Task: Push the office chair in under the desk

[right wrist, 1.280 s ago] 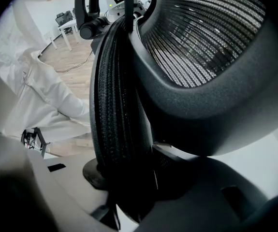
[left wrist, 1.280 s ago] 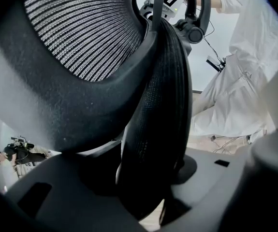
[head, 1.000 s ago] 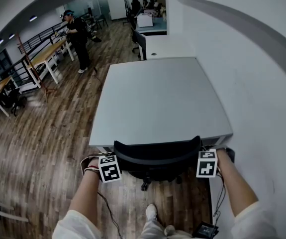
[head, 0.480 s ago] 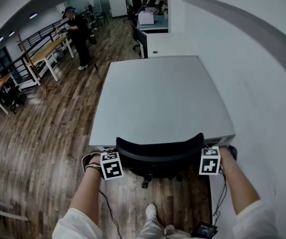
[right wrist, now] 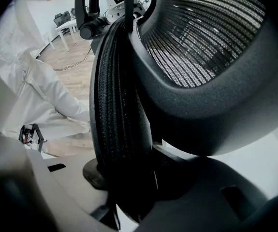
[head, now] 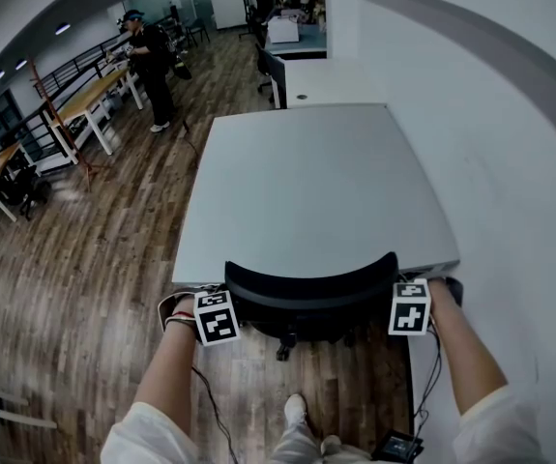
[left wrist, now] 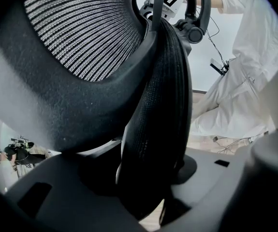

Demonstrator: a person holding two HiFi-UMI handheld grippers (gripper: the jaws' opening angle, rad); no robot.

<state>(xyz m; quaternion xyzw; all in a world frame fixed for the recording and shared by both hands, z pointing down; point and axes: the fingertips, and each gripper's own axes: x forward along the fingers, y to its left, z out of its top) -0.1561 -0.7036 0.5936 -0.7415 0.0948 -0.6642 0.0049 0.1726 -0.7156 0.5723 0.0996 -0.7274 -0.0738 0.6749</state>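
The black mesh office chair (head: 311, 296) stands at the near edge of the grey desk (head: 316, 191), its backrest top overlapping the desk edge in the head view. My left gripper (head: 218, 315) is at the backrest's left end and my right gripper (head: 410, 307) at its right end, both pointing down. In the left gripper view the backrest's edge (left wrist: 158, 105) runs between the jaws of the left gripper (left wrist: 143, 187), which close on it. The right gripper view shows the same for the right gripper (right wrist: 129, 192), with the backrest edge (right wrist: 114, 95) between its jaws.
A white wall (head: 510, 162) runs along the desk's right side. A second desk (head: 326, 80) stands beyond it. A person (head: 147, 56) stands by wooden tables (head: 94, 104) at the far left. My own foot (head: 295, 412) and a black device (head: 398, 446) are on the wood floor behind the chair.
The chair and both grippers have moved a little toward the desk; the backrest top now covers slightly more of the desk's near edge.
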